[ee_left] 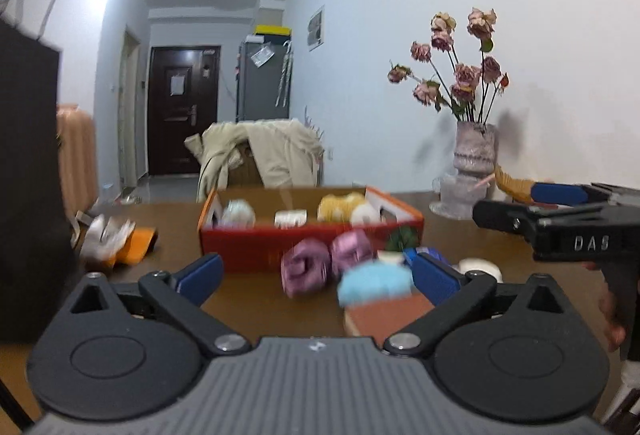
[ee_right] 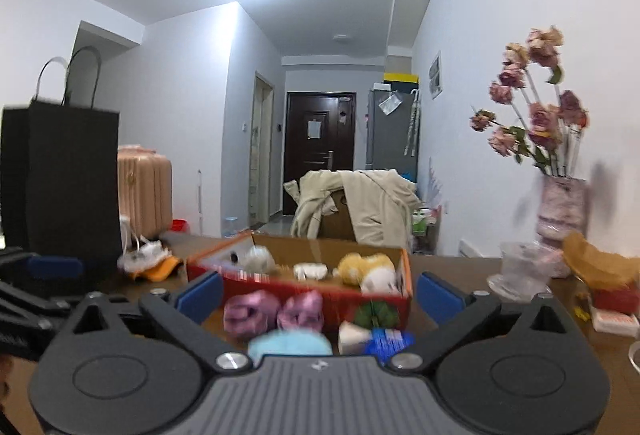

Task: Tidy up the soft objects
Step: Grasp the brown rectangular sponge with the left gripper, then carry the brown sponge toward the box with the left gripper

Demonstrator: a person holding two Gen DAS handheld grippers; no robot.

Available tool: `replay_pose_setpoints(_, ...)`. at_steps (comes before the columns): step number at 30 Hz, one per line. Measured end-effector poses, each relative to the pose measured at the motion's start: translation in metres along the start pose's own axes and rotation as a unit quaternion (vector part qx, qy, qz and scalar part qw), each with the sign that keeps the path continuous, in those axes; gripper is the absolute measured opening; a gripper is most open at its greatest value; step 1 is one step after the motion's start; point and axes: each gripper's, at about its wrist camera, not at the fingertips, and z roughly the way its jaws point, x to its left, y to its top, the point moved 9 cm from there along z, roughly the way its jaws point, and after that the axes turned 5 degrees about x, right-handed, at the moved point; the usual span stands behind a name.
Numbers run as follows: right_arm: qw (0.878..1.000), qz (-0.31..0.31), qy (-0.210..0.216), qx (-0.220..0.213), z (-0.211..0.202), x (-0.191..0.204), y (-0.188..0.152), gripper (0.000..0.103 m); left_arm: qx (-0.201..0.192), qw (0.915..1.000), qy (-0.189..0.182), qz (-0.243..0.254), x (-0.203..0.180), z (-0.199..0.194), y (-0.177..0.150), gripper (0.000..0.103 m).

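Observation:
A red cardboard box (ee_left: 256, 241) (ee_right: 360, 295) stands on the brown table and holds a yellow plush (ee_left: 340, 206) (ee_right: 362, 265), a pale round plush (ee_left: 239, 213) and a small white toy (ee_left: 291, 218). In front of it lie two purple soft rolls (ee_left: 306, 271) (ee_right: 246, 313), a light blue soft piece (ee_left: 374, 281) (ee_right: 290, 344), a green item (ee_right: 376, 313) and a white and blue item (ee_right: 376, 340). My left gripper (ee_left: 316, 273) is open, nothing between its blue pads. My right gripper (ee_right: 318, 293) is open and empty too; it also shows at the right of the left wrist view (ee_left: 532, 203).
A tall black paper bag (ee_left: 28, 175) (ee_right: 60, 187) stands at the table's left. A white and orange soft thing (ee_left: 116, 237) (ee_right: 150, 261) lies beside it. A vase of dried roses (ee_left: 474, 151) (ee_right: 562, 207) and a glass dish (ee_right: 520, 269) stand right. A chair with a beige coat (ee_right: 360, 207) is behind.

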Motion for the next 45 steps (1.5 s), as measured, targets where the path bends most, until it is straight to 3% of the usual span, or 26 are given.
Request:
replay_pose_setpoints(7, 0.996, 0.06, 0.012, 0.059, -0.024, -0.005, -0.056, 0.103, 0.001, 0.9997, 0.024, 0.008, 0.0, -0.026, -0.024, 0.103)
replay_pose_setpoints(13, 0.996, 0.069, 0.012, 0.052, -0.033, -0.009, -0.058, 0.103, 0.005, 0.9994, 0.033, 0.001, 0.001, -0.023, -0.021, 0.103)
replay_pose_setpoints(20, 0.994, 0.076, 0.029, 0.074, -0.011, -0.009, -0.06, 0.103, 0.02, 0.9994, 0.026, -0.015, 0.005, -0.003, -0.019, 0.103)
replay_pose_setpoints(23, 0.991, 0.086, 0.042, 0.093, 0.007, -0.009, -0.06, 0.097, 0.032, 0.9991, 0.018, -0.02, 0.006, 0.014, -0.017, 0.103)
replay_pose_setpoints(26, 0.986, 0.096, 0.057, 0.125, 0.029, -0.009, -0.063, 0.08, 0.061, 0.9979, -0.002, -0.024, 0.006, 0.036, -0.019, 0.102)
replay_pose_setpoints(27, 0.983, 0.107, 0.067, 0.135, 0.036, -0.01, -0.064, 0.073, 0.074, 0.9969, -0.009, -0.026, 0.005, 0.044, -0.02, 0.097)
replay_pose_setpoints(29, 0.977, 0.134, 0.079, 0.15, 0.048, -0.014, -0.067, 0.063, 0.103, 0.9937, -0.027, -0.036, 0.004, 0.063, -0.024, 0.077)
replay_pose_setpoints(31, 0.972, 0.148, 0.085, 0.164, 0.062, -0.015, -0.07, 0.044, 0.132, 0.9882, -0.057, -0.053, 0.003, 0.08, -0.028, 0.053)
replay_pose_setpoints(37, 0.96, 0.17, 0.096, 0.199, 0.095, -0.012, -0.083, 0.037, 0.184, 0.972, -0.115, -0.09, -0.006, 0.118, -0.038, 0.044)
replay_pose_setpoints(45, 0.95, 0.207, 0.103, 0.211, 0.101, -0.015, -0.089, 0.036, 0.207, 0.9588, -0.153, -0.119, -0.012, 0.123, -0.046, 0.041)
